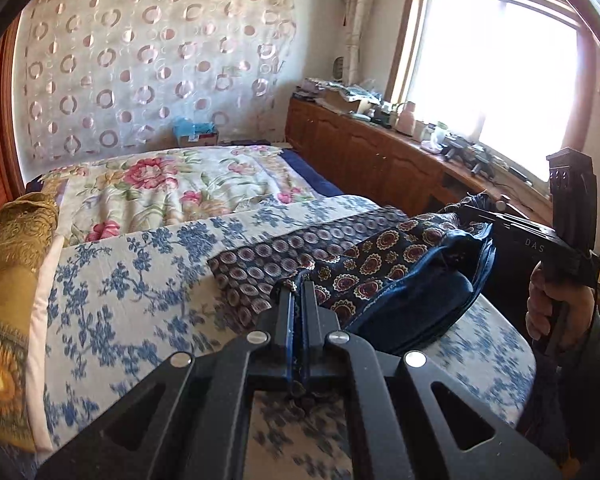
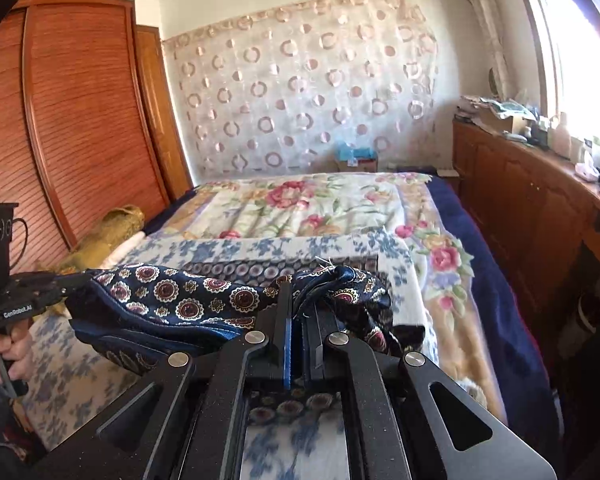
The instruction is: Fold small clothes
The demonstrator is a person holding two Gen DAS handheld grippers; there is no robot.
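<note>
- Above the blue-flowered sheet (image 1: 112, 280) on the bed, a navy garment with red medallion print (image 1: 384, 272) hangs stretched between both tools, its far part trailing onto the sheet.
- Left gripper (image 1: 299, 292): jaws pressed together on one edge of the garment, cloth pinched between the fingers.
- Right gripper (image 2: 300, 300): jaws likewise closed, clamping a bunched corner of the same garment, frayed threads showing at the pinch.
- From the left wrist view, the right tool appears at the far right, held by a hand (image 1: 548, 300).
- Beyond lie a pink-flowered quilt (image 2: 300, 204), a gold pillow (image 1: 8, 264), a wooden cabinet (image 2: 512, 184) under the window, and a wardrobe (image 2: 72, 120).
</note>
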